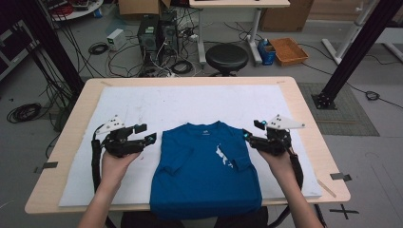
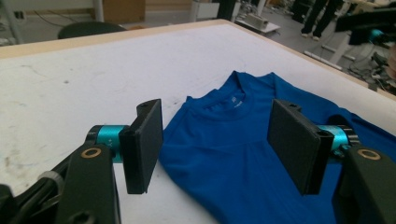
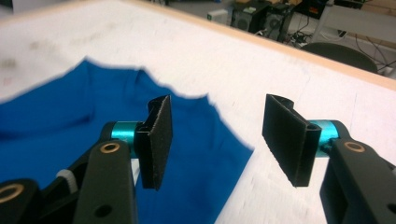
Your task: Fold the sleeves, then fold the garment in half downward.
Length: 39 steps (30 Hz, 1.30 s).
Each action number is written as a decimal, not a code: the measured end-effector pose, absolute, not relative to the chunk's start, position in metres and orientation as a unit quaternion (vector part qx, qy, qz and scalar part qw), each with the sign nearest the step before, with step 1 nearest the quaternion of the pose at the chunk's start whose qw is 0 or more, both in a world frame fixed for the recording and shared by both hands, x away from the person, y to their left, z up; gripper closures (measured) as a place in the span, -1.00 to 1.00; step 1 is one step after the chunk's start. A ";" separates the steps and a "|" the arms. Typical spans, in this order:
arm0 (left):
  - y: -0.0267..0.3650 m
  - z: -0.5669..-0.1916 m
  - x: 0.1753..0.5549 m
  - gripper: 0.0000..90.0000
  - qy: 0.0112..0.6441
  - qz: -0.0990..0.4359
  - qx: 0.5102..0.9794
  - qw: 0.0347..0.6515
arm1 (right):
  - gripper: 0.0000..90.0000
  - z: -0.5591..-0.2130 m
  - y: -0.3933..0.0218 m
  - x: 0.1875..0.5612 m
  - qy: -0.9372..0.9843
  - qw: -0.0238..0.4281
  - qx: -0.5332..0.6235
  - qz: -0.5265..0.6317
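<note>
A blue T-shirt [image 1: 206, 166] lies face up on the white mat [image 1: 142, 104], both sleeves folded in over its body and its hem hanging over the table's near edge. A white mark shows on its right chest. My left gripper [image 1: 146, 133] hovers just left of the shirt's shoulder, jaws wide apart. In the left gripper view the collar and shoulder of the shirt [image 2: 233, 154] lie beyond the open gripper [image 2: 215, 144], nothing between the pads. My right gripper [image 1: 252, 129] hovers off the shirt's right shoulder. It is open too [image 3: 217, 140], with the shirt [image 3: 70, 112] below and to its left.
The wooden table [image 1: 304, 109] carries the mat, with bare mat behind and beside the shirt. On the floor beyond stand a black stool [image 1: 226, 57], computer towers [image 1: 157, 33], loose cables and an orange tray [image 1: 288, 51]. Black frame posts [image 1: 354, 52] rise at both sides.
</note>
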<state>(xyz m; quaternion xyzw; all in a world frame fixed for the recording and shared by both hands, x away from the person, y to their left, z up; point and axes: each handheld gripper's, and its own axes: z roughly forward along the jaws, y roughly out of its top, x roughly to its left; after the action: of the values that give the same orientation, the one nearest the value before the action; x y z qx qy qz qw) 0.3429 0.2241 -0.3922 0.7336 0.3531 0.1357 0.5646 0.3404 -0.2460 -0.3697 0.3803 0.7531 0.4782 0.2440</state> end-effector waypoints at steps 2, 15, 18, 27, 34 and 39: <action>0.220 -0.390 0.348 -0.23 0.350 0.132 0.736 0.564 | -0.12 -0.367 -0.250 0.350 0.743 0.236 0.394 0.488; 0.229 -0.394 0.343 -0.30 0.345 0.151 0.738 0.560 | -0.20 -0.380 -0.273 0.346 0.736 0.223 0.417 0.484; 0.232 -0.392 0.341 -0.30 0.344 0.154 0.730 0.571 | -0.21 -0.380 -0.274 0.346 0.734 0.224 0.421 0.484; 0.228 -0.391 0.337 -0.30 0.337 0.151 0.736 0.567 | -0.23 -0.376 -0.273 0.348 0.731 0.227 0.420 0.487; 0.229 -0.397 0.342 -0.25 0.356 0.143 0.740 0.552 | -0.03 -0.377 -0.274 0.353 0.737 0.226 0.415 0.483; 0.225 -0.399 0.351 -0.04 0.364 0.126 0.751 0.537 | 0.21 -0.379 -0.274 0.358 0.745 0.224 0.408 0.478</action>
<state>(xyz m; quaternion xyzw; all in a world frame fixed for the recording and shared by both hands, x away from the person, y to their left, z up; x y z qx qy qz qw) 0.3511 0.2252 -0.3988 0.7508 0.3636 0.1257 0.5369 0.3577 -0.2740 -0.3792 0.4082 0.7451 0.4776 0.2238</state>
